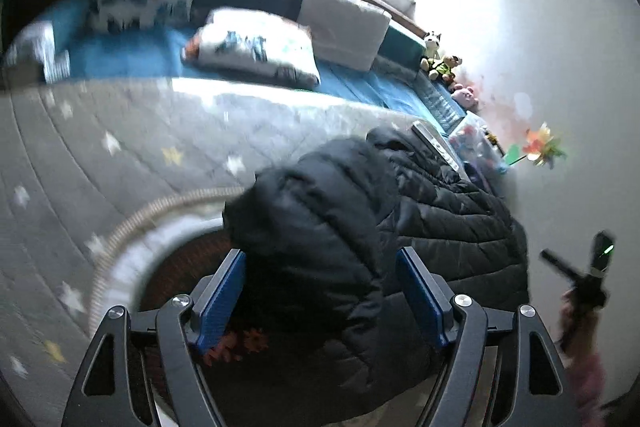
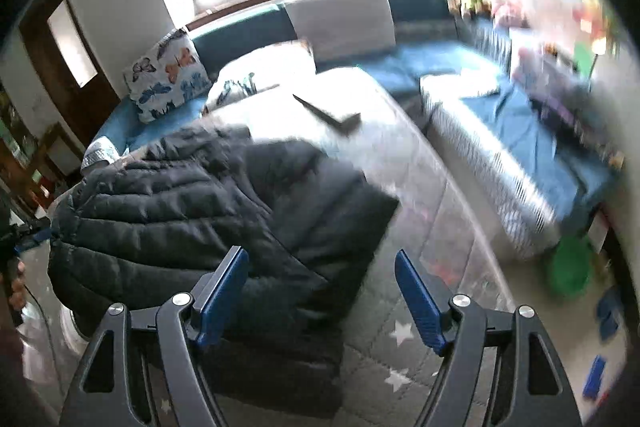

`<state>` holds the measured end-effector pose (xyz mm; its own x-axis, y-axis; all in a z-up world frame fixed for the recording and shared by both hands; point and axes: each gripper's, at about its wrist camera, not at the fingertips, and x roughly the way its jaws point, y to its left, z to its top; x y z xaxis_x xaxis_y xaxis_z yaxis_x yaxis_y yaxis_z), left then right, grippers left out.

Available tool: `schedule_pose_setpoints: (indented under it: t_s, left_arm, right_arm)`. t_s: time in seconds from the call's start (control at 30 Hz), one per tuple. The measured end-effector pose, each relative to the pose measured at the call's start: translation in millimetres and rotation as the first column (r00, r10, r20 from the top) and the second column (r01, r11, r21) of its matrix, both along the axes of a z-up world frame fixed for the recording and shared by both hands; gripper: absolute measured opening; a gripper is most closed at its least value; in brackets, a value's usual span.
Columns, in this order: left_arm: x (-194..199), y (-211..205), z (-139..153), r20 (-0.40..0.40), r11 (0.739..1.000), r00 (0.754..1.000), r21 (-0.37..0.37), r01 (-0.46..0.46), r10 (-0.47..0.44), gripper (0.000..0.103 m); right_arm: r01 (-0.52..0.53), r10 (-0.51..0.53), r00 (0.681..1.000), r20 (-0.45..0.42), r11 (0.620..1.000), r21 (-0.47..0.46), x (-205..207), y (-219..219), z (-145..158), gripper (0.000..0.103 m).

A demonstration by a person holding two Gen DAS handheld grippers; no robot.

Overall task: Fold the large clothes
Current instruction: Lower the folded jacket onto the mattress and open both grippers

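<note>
Here motion blur smears the black puffer jacket [image 2: 208, 211], hiding its edges.

Jacket [image 1: 360, 227] bottom cut off; toys [image 2: 560, 39] blurred.

Black quilted puffer jacket [image 1: 360, 235]: slightly shiny synthetic cloth, puffy stitched channels. Grey star-print quilted bedspread [image 1: 120, 147]: matt stitched cloth. Left gripper [image 1: 322, 291], right gripper [image 2: 322, 291]: matt black plastic arms, textured blue pads [image 1: 420, 297], shiny metal pivot bolts [image 2: 460, 301].
</note>
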<state>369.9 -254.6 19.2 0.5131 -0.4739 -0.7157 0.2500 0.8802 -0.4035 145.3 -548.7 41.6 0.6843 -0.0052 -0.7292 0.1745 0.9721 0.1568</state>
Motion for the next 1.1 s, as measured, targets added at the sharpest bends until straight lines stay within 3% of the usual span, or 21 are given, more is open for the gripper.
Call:
schedule_pose_setpoints:
  t_s: [0.17, 0.3, 0.47, 0.53, 0.6, 0.8, 0.97, 1.1]
  left_arm:
    - [-30.6, -0.3, 32.9, 0.162, 0.997, 0.987, 0.075, -0.024, 0.012, 0.080]
    - [-28.7, -31.7, 21.8, 0.110, 0.993, 0.992, 0.103, 0.057, -0.068, 0.079]
    - [-14.2, -57.1, -38.2, -0.016, 0.986, 0.997, 0.152, 0.073, -0.071, 0.076]
    - [-9.6, -61.0, -64.1, -0.045, 0.986, 0.997, 0.149, 0.075, -0.069, 0.076]
    - [-11.6, -62.8, -66.3, -0.034, 0.986, 0.997, 0.152, 0.075, -0.070, 0.076]
    - [-39.3, -60.6, -46.0, 0.043, 0.980, 0.996, 0.188, 0.067, -0.076, 0.076]
    - [-84.9, -52.4, -11.4, 0.122, 0.966, 0.989, 0.252, 0.054, -0.087, 0.078]
    - [-125.5, -50.2, 7.5, 0.169, 0.956, 0.981, 0.290, 0.046, -0.099, 0.078]
  right_arm:
    - [-0.043, 0.043, 0.999, 0.022, 0.999, -0.024, 16.0, 25.9, 4.1, 0.082]
    - [-0.030, 0.029, 0.999, -0.035, 0.999, -0.017, 47.9, 42.6, -17.8, 0.082]
    - [0.012, -0.019, 0.991, -0.136, 0.999, -0.046, 58.2, 43.1, -55.2, 0.082]
    - [0.016, -0.023, 0.991, -0.130, 0.998, -0.061, 56.5, 45.4, -58.8, 0.082]
    - [0.022, -0.033, 0.992, -0.124, 0.996, -0.089, 52.6, 49.3, -51.4, 0.082]
    - [0.035, -0.049, 0.994, -0.099, 0.990, -0.134, 27.7, 67.2, -29.5, 0.082]
    - [0.030, -0.038, 0.996, -0.078, 0.994, -0.102, 1.2, 80.2, -16.5, 0.082]
    - [0.035, -0.047, 0.996, -0.075, 0.988, -0.154, -20.4, 99.2, -11.6, 0.082]
